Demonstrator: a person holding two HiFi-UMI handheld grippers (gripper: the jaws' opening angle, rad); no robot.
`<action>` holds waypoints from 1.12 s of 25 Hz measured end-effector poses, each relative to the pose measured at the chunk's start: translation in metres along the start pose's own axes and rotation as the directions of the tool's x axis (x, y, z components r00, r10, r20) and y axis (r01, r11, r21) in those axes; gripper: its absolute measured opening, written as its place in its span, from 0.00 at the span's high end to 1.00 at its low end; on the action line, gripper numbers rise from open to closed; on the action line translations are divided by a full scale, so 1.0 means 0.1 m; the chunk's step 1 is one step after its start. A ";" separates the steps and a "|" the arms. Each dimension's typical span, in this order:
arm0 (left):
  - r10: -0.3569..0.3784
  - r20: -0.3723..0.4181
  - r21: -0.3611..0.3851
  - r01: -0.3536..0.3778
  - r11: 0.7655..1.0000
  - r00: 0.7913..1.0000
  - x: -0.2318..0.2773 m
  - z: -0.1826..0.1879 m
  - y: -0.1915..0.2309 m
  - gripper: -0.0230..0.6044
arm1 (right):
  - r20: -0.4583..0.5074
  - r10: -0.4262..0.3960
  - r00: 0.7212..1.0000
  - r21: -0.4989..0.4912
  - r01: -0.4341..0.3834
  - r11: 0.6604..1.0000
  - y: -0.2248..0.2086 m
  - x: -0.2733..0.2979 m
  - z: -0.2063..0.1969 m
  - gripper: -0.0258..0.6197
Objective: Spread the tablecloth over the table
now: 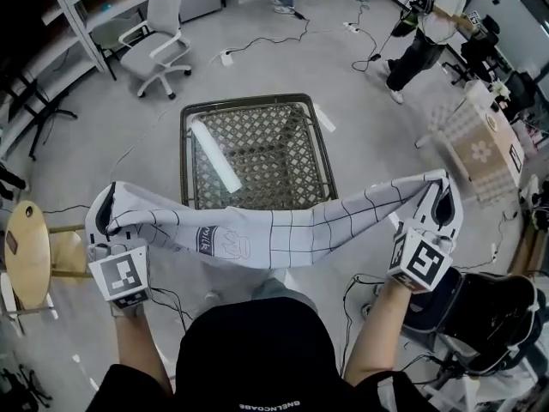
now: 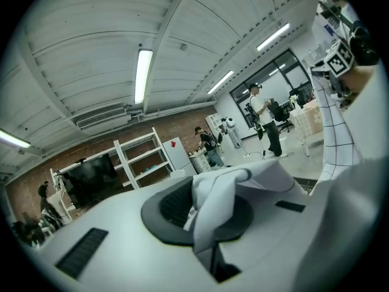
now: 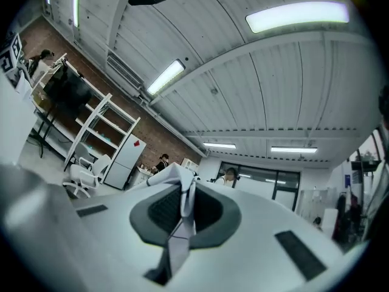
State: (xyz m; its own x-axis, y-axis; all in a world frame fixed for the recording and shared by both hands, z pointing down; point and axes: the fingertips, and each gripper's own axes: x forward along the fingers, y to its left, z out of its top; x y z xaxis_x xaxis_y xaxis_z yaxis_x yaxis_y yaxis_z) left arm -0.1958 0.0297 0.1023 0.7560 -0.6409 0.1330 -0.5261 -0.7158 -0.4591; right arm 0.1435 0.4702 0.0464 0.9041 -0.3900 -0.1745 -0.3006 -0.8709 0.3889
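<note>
Right tool: jaws closed together, tilted up towards the ceiling.
Tablecloth: white fold clamped in the jaws, its tip past them.
Background: ceiling light, shelving rack, office chair.

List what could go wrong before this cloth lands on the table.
1. The tablecloth hangs twisted and bunched in mid-air, so it may land crumpled on the table instead of flat.
2. The right gripper pinches only a thin strip of fabric and the left gripper a small fold. A sharp tug might pull a corner free.
</note>
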 end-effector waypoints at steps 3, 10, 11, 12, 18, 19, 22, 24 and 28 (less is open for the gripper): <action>0.045 -0.036 0.014 -0.044 0.999 0.998 0.07 0.07 -0.02 0.94 | 0.027 0.019 0.999 0.007 -0.019 1.000 -0.10 0.33 -0.01 0.95; 0.106 -0.069 0.011 -0.105 0.994 0.992 0.55 0.20 -0.12 0.94 | 0.103 0.098 0.990 -0.013 -0.097 0.995 0.08 1.22 0.05 0.95; 0.107 -0.073 0.004 -0.107 0.994 0.992 0.64 0.23 -0.14 0.94 | 0.111 0.109 0.988 -0.019 -0.108 0.994 0.14 1.31 0.07 0.95; 0.107 -0.075 -0.005 -0.107 0.994 0.991 0.71 0.26 -0.16 0.94 | 0.115 0.120 0.986 -0.023 -0.118 0.993 0.19 1.38 0.08 0.95; 0.116 -0.069 -0.028 -0.118 0.993 0.991 0.84 0.38 -0.18 0.94 | 0.124 0.161 0.979 -0.055 -0.156 0.986 0.43 1.53 0.20 0.95; 0.113 -0.067 -0.037 -0.115 0.993 0.991 0.86 0.42 -0.19 0.94 | 0.122 0.165 0.979 -0.061 -0.159 0.985 0.47 1.54 0.20 0.95; 0.109 -0.054 -0.058 -0.112 0.992 0.993 0.92 0.43 -0.21 0.94 | 0.115 0.185 0.976 -0.085 -0.175 0.981 0.60 1.59 0.20 0.95; 0.106 -0.058 -0.060 -0.110 0.992 0.993 0.99 0.39 -0.20 0.94 | 0.100 0.195 0.976 -0.090 -0.186 0.978 0.68 1.65 0.17 0.95; 0.132 -0.074 -0.053 -0.136 0.989 0.988 1.35 0.19 -0.12 0.94 | 0.073 0.202 0.977 -0.081 -0.196 0.977 0.85 2.04 0.07 0.95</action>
State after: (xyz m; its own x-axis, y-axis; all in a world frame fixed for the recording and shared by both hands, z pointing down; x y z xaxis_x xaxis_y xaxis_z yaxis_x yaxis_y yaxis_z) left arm -0.0800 -0.0424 0.1087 0.6489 -0.7486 0.1358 -0.6442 -0.6356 -0.4255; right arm 0.3007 0.3147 0.0371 0.8001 -0.5787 -0.1582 -0.4464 -0.7505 0.4874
